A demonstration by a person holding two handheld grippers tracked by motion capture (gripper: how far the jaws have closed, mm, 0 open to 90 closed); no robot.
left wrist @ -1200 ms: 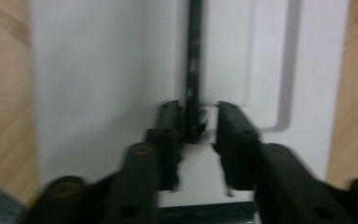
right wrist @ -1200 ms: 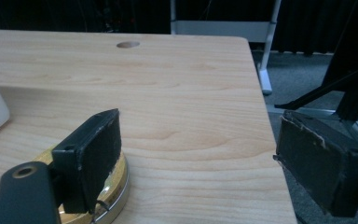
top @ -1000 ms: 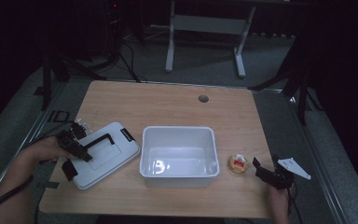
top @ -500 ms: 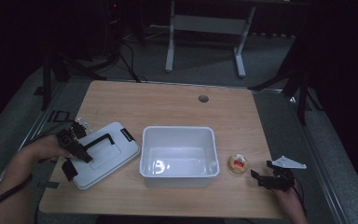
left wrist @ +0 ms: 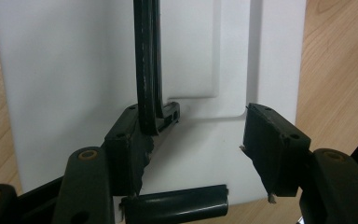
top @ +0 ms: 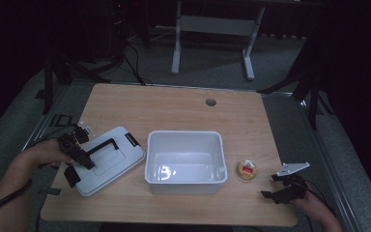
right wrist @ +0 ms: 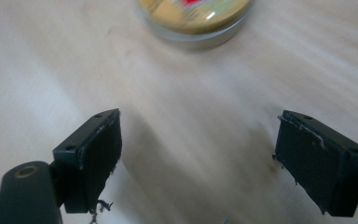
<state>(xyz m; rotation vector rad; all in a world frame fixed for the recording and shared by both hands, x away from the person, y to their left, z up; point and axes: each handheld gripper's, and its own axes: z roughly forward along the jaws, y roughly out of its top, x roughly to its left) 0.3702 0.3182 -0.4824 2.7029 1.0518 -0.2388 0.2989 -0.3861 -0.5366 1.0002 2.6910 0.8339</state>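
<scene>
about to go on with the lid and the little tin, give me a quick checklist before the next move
1. Left gripper jaws apart: ok.
2. Lid handle between the jaws: not ok, it lies against one jaw's outer edge, gap bare.
3. Lid flat on the table, beside the white bin: ok.
4. Bin free to take something: ok.
5. Right gripper open: ok.
6. Round tin lined up ahead of the right gripper: ok, not yet between the jaws.

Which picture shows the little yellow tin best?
The high view: the whole little yellow tin sits on the table right of the white tub, ahead of the right claw. The right gripper view gives a closer but blurred, cut-off look.
</scene>
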